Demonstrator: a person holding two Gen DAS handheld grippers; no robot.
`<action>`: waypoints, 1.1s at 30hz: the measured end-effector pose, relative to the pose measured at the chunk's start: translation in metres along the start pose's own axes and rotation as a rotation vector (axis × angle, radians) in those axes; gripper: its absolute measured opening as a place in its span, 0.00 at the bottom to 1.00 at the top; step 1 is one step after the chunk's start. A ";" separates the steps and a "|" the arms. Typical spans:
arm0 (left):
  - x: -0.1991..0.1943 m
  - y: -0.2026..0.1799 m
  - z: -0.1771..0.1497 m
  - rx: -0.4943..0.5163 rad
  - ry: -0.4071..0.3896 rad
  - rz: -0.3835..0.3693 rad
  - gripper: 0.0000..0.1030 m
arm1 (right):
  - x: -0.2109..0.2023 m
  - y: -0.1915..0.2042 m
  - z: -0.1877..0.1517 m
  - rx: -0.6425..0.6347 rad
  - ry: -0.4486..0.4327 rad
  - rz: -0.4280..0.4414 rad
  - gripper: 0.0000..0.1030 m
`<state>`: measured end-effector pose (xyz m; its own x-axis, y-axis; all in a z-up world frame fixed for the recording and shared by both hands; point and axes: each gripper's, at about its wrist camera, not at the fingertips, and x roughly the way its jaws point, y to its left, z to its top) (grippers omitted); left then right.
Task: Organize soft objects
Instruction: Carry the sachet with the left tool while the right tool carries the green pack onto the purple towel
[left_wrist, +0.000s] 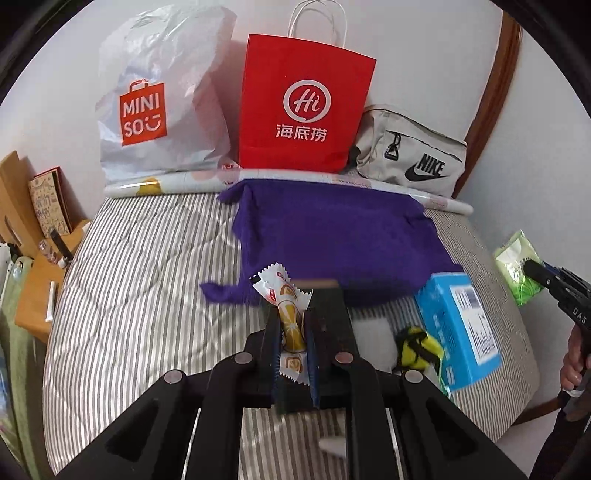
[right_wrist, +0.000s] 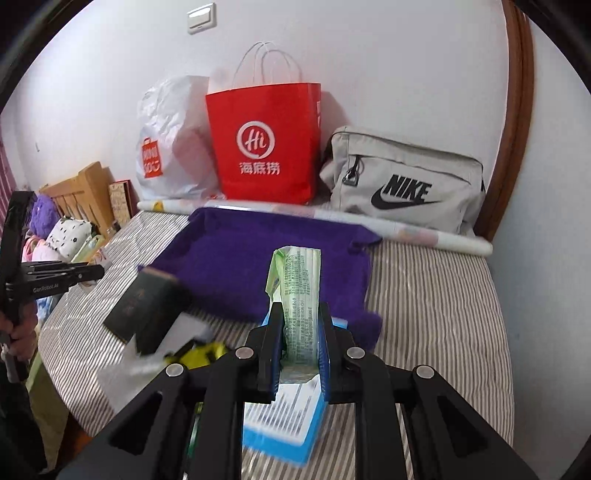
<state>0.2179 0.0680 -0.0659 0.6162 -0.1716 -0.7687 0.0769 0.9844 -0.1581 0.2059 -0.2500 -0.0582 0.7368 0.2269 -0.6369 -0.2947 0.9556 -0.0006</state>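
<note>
Left wrist shows our left claw (left_wrist: 291, 325) gripping a snack (left_wrist: 286, 314), right claw (right_wrist: 297, 332) gripping tissues (right_wrist: 301, 295); nothing lies on the cloth (left_wrist: 332, 236) yet.

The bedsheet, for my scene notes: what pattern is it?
Grey and white stripes on the bedsheet; the left wrist view shows it best.

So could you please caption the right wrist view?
Right gripper shut on green tissue pack above purple cloth.
</note>
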 end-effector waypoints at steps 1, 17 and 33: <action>0.004 0.001 0.004 -0.003 0.002 -0.002 0.12 | 0.006 -0.003 0.007 0.000 -0.004 -0.002 0.16; 0.104 0.016 0.071 -0.034 0.121 -0.003 0.12 | 0.129 -0.026 0.062 0.015 0.076 -0.015 0.16; 0.203 0.014 0.127 -0.033 0.211 -0.075 0.16 | 0.216 -0.028 0.073 -0.038 0.219 -0.029 0.17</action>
<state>0.4437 0.0516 -0.1449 0.4322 -0.2521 -0.8658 0.0887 0.9674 -0.2374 0.4178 -0.2142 -0.1398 0.5970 0.1494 -0.7882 -0.3010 0.9524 -0.0475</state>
